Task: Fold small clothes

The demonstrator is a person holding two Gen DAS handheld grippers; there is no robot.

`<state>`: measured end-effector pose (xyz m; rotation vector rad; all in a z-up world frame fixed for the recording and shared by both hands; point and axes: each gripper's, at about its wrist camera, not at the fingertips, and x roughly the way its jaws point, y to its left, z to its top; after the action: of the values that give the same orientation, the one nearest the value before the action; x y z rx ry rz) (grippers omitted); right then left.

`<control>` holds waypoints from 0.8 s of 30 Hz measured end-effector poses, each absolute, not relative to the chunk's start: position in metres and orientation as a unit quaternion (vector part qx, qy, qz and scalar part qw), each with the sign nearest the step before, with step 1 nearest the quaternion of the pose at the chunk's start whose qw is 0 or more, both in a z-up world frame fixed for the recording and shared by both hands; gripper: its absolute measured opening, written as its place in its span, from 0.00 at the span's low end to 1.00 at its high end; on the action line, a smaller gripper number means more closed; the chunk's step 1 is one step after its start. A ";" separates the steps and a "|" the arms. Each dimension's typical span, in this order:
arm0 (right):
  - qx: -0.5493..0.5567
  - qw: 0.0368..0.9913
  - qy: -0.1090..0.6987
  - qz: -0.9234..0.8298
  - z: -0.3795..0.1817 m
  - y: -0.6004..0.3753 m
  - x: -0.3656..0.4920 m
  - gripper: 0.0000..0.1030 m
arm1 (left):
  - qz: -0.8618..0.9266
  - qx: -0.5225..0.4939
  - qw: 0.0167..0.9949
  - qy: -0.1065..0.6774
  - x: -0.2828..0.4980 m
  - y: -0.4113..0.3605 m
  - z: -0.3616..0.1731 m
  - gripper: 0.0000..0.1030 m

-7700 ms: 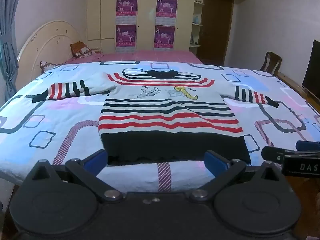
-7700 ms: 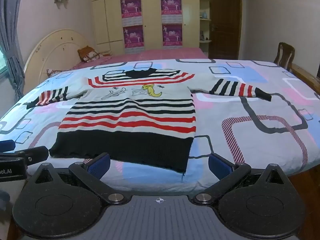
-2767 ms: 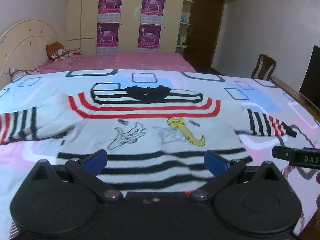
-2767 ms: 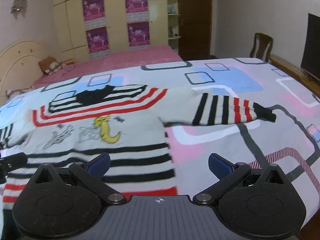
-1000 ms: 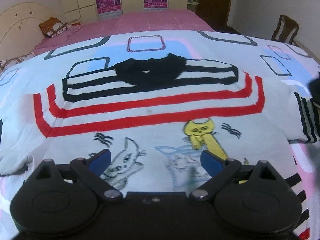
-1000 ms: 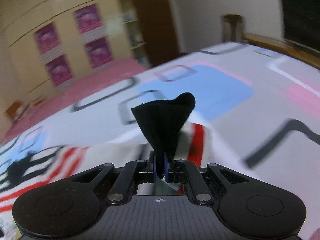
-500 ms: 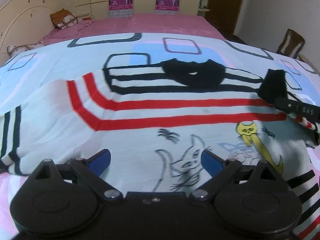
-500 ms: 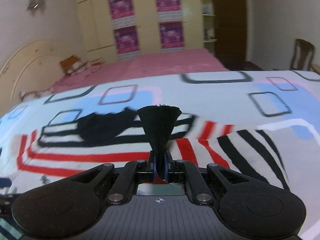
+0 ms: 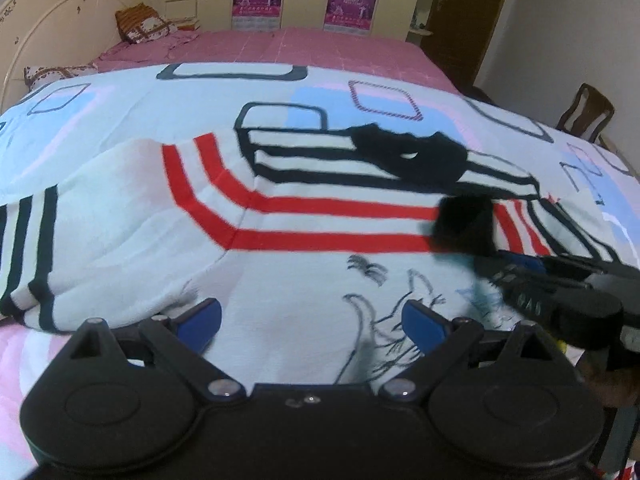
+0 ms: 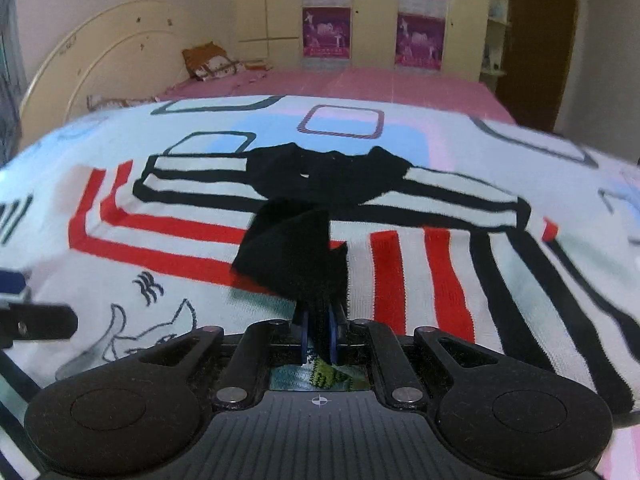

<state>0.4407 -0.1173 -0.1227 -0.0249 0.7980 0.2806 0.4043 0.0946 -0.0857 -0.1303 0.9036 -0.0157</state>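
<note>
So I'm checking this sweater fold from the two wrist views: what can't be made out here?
- Sweater hem: both views, hidden behind the gripper bodies.
- Left sleeve cuff: left wrist view, cut by the edge.
- Black cuff in the opening right gripper: whether the pads still touch it, unclear.

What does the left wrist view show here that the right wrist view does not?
Left wrist only: the unfolded left sleeve, a wooden chair, and the open left gripper with nothing between its jaws. Right wrist only: the black cuff between the right gripper jaws, which are opening. Both: the striped sweater, its collar, the bedspread.
</note>
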 end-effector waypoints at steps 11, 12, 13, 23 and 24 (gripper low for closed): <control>-0.015 0.932 0.354 0.076 -0.092 -0.161 0.423 0.72 | -0.080 -0.089 0.893 0.433 0.449 0.046 -0.094 0.77; -0.012 0.933 0.354 0.067 -0.091 -0.170 0.422 0.72 | -0.084 -0.091 0.891 0.437 0.453 0.042 -0.096 0.73; -0.009 0.933 0.354 0.056 -0.089 -0.178 0.420 0.72 | -0.091 -0.093 0.888 0.441 0.457 0.038 -0.097 0.70; 0.019 0.933 0.358 -0.005 -0.089 -0.244 0.400 0.72 | -0.116 -0.079 0.874 0.465 0.471 0.001 -0.113 0.65; 0.021 0.933 0.359 -0.008 -0.090 -0.248 0.399 0.72 | -0.116 -0.074 0.875 0.465 0.472 -0.002 -0.114 0.63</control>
<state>0.3986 -0.2477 -0.0904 0.0425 0.7354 -0.0158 0.4717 -0.0021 -0.1143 -0.1538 0.9714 -0.2413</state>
